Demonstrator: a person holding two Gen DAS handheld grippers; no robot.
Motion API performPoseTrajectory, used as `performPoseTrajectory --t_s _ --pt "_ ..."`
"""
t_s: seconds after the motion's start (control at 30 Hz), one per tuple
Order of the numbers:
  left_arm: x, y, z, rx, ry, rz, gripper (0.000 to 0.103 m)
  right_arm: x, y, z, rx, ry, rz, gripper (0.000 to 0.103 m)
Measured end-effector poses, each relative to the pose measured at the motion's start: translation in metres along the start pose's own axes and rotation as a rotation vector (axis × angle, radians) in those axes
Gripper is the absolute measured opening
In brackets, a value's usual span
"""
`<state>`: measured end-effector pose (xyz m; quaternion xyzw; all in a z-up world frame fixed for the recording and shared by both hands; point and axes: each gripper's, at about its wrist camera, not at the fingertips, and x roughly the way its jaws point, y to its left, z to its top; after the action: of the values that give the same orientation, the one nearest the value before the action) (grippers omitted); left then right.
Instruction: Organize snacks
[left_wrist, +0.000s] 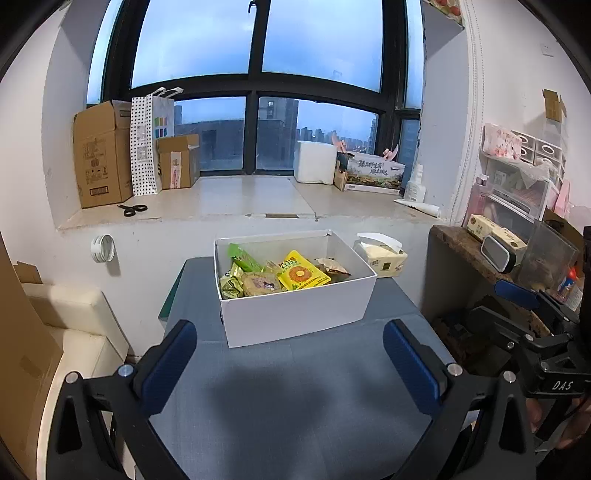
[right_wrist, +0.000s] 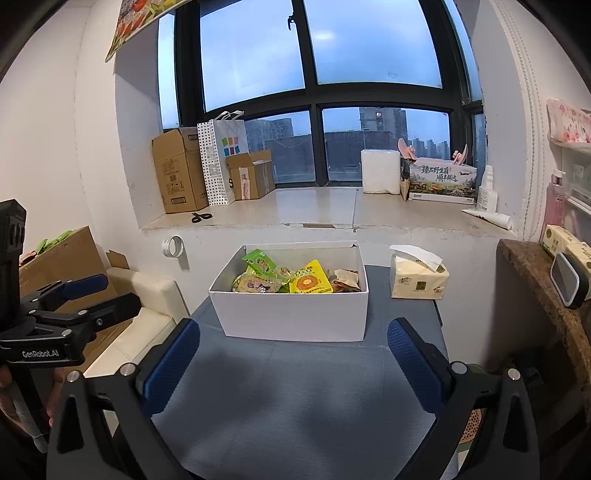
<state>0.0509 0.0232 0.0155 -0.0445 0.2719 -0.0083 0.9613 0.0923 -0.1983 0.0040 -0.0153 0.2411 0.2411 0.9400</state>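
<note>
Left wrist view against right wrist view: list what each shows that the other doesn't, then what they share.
Only the left wrist view shows the gold-green wrapped snacks in the box's near-left corner and the right gripper, open and empty. Only the right wrist view shows the brown carton holding green packets and the left gripper, open and empty. Both show the white box on the grey table, the yellow packet, the tissue pack and the scissors.

Snacks (left_wrist: 291, 275) lie in the box (left_wrist: 295, 314); tissue pack (left_wrist: 382, 258) right of it.
</note>
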Motion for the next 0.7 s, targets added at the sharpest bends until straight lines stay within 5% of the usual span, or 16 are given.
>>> performPoseTrajectory --t_s 0.7 --pt "-0.0001 0.0008 -0.0029 -0.002 0.004 0.001 0.103 0.003 0.0006 -0.0014 -0.003 0.016 -0.018 0.103"
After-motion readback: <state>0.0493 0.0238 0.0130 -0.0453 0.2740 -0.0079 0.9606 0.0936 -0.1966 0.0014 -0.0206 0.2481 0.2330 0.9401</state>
